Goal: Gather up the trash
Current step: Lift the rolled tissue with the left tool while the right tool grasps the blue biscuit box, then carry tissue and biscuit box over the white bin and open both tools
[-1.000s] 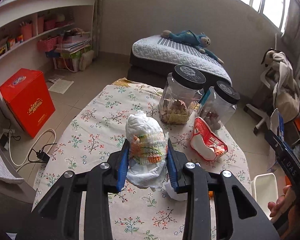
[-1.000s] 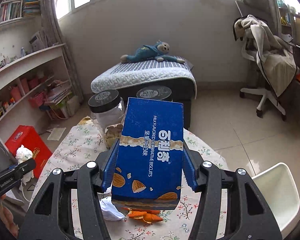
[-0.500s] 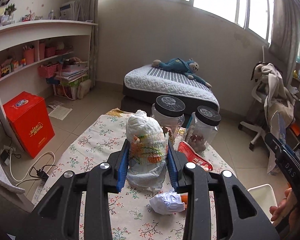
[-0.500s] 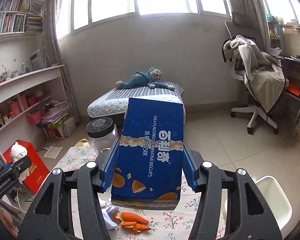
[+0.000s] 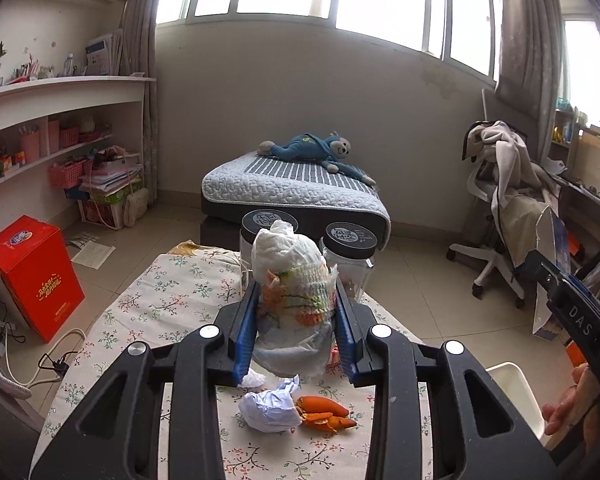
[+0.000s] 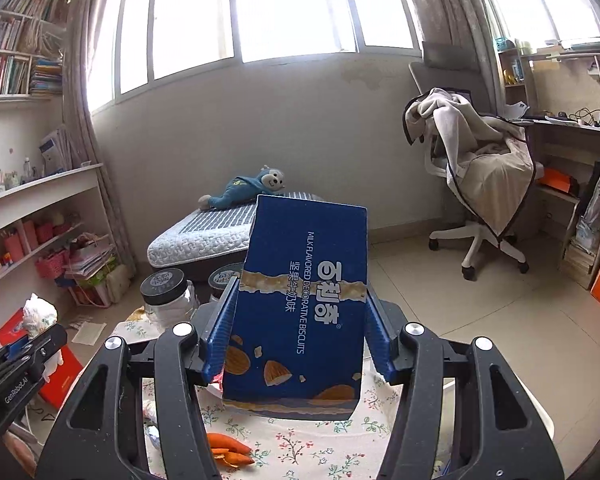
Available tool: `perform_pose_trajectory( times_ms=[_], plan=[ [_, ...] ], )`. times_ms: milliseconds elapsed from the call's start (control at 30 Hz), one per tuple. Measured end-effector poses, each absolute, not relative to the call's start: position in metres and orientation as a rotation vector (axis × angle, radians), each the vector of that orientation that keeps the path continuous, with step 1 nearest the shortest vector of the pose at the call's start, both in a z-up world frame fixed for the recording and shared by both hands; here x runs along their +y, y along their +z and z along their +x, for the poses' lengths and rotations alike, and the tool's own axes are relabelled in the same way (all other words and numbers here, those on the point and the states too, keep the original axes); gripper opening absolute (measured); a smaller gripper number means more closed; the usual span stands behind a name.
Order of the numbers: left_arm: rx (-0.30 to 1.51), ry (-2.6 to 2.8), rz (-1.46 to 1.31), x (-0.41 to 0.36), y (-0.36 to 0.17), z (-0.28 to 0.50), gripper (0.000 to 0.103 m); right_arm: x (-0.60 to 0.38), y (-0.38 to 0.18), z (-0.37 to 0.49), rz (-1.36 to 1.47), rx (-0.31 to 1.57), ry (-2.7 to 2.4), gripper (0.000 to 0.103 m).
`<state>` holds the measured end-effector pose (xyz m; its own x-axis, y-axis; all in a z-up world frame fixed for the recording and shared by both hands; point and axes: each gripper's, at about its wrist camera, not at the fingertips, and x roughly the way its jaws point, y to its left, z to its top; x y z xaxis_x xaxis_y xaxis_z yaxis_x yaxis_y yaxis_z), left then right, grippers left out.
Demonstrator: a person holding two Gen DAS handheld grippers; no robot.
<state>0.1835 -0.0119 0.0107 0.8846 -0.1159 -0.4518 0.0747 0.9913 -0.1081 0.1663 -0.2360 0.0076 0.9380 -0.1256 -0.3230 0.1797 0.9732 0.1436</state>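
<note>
Right wrist: biscuit box [image 6: 300, 304] stands upright, long axis vertical.

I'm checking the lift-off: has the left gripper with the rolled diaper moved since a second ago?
Yes. The left gripper, shut on the rolled diaper, has risen and tilted up: the jars sit lower in its view, and the windows now show.

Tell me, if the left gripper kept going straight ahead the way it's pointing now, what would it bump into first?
Probably the two black-lidded jars on the table's far end, straight ahead of the left gripper and the rolled diaper it clamps. Depth is unclear; it might pass over them toward the bed.
</note>
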Motion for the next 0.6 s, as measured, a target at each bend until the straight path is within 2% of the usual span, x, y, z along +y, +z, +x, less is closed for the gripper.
perform_pose_trajectory(
  times_ms=[600],
  plan=[
    [0.489,-0.248,-0.025,-0.103,-0.001,0.173,0.035,-0.356,0.001,0.133,0.248,0.341,-0.406,0.054]
  ],
)
